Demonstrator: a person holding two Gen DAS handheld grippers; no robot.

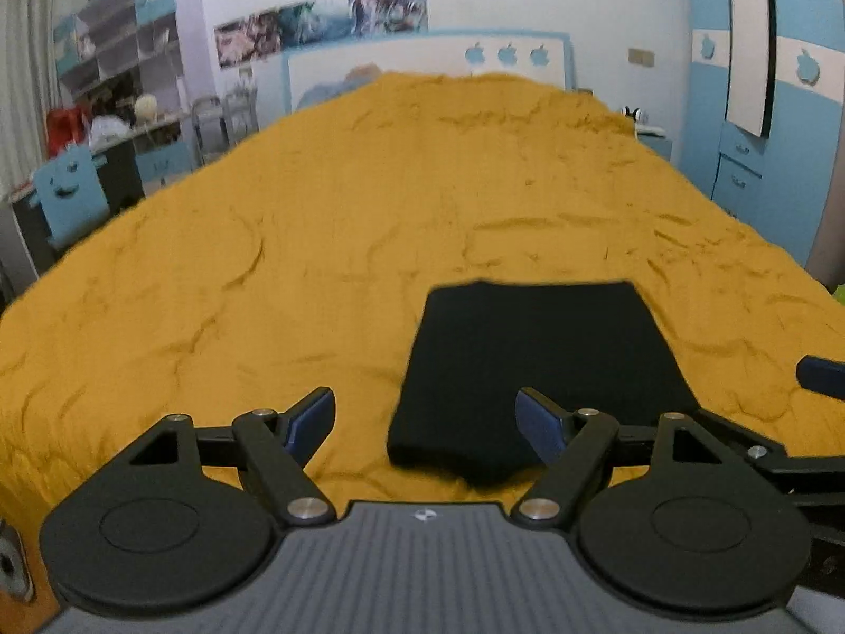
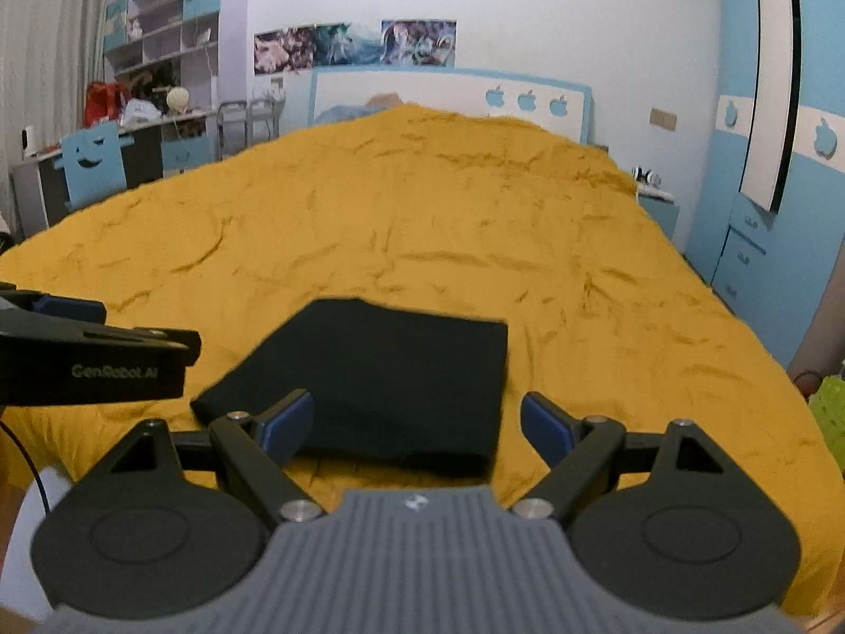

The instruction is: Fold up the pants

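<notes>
Left wrist view. My left gripper (image 1: 425,422): jaws spread wide, nothing between them, raised above the bed cover (image 1: 317,243). Pants (image 1: 538,370): black, folded into a compact rectangle, lying flat on the cover just ahead and right of centre. Risk: my right-hand pad (image 1: 538,422) overlaps the near fold edge in view; if I dip, I judge it could snag the top layer and flip it open.

Right wrist view. My right gripper (image 2: 417,425): likewise wide and empty. Pants (image 2: 380,375) ahead, left of centre. Risk: the left gripper's body (image 2: 90,364) sits close beside; crossing paths could knock the stack or drag the wrinkled cover under it.
</notes>
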